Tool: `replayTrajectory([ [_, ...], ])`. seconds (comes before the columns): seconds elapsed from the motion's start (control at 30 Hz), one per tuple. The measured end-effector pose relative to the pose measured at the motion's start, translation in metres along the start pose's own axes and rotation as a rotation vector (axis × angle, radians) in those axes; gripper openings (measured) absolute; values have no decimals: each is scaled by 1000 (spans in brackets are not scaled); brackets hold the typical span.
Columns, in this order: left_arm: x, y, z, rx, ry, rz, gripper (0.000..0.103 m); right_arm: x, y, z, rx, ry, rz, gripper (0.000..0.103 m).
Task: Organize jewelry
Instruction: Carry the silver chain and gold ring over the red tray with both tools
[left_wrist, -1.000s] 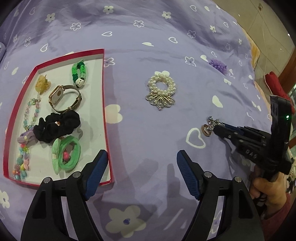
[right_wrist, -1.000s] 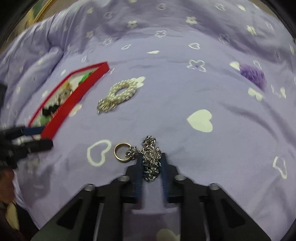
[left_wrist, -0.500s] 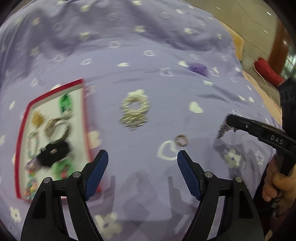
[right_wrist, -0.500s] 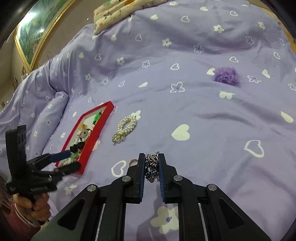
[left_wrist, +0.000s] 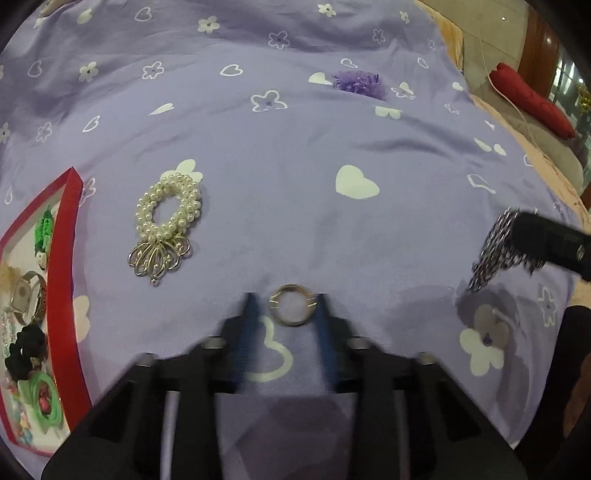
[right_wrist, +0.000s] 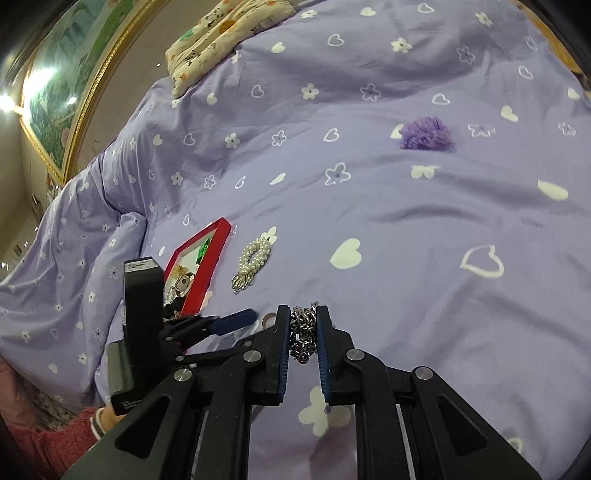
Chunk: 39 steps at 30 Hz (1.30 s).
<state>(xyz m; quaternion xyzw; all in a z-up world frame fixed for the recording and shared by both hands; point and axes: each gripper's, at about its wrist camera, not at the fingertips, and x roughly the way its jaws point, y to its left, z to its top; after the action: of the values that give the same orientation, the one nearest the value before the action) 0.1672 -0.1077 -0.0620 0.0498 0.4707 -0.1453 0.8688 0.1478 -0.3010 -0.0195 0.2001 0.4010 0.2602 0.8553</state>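
Purple bedspread (left_wrist: 295, 155) under everything; red tray (left_wrist: 68, 258) of jewelry at its left edge, pearl bracelet (left_wrist: 168, 214) just beside tray. Right gripper (right_wrist: 303, 334) clenched on silver chain (right_wrist: 303, 332). Left gripper (left_wrist: 284, 310) closing around gold ring (left_wrist: 291, 304) on bedspread.

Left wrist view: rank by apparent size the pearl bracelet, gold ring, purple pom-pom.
1. pearl bracelet, clearly largest.
2. purple pom-pom and gold ring look similar; the ring lies much nearer the camera, so I won't rank them.
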Motion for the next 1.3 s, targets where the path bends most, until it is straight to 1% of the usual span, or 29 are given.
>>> replayTrajectory([
  [0.17, -11, 9, -4, -33, -13, -39, 21, 5, 2, -4, 3, 15, 9, 13],
  [0.27, -26, 18, -12, -65, -28, -55, 21, 6, 10, -4, -10, 19, 20, 13],
  [0.4, -50, 35, -27, -121, -55, -75, 21, 9, 25, -4, -36, 24, 37, 13],
  [0.57, -76, 56, -42, -182, -89, -78, 21, 19, 48, -7, -73, 42, 61, 13],
  [0.9, -118, 100, -69, -263, -151, -25, 21, 44, 104, -14, -158, 90, 135, 13],
  [1.3, -141, 156, -101, -384, -172, 53, 21, 72, 154, -18, -239, 132, 193, 13],
])
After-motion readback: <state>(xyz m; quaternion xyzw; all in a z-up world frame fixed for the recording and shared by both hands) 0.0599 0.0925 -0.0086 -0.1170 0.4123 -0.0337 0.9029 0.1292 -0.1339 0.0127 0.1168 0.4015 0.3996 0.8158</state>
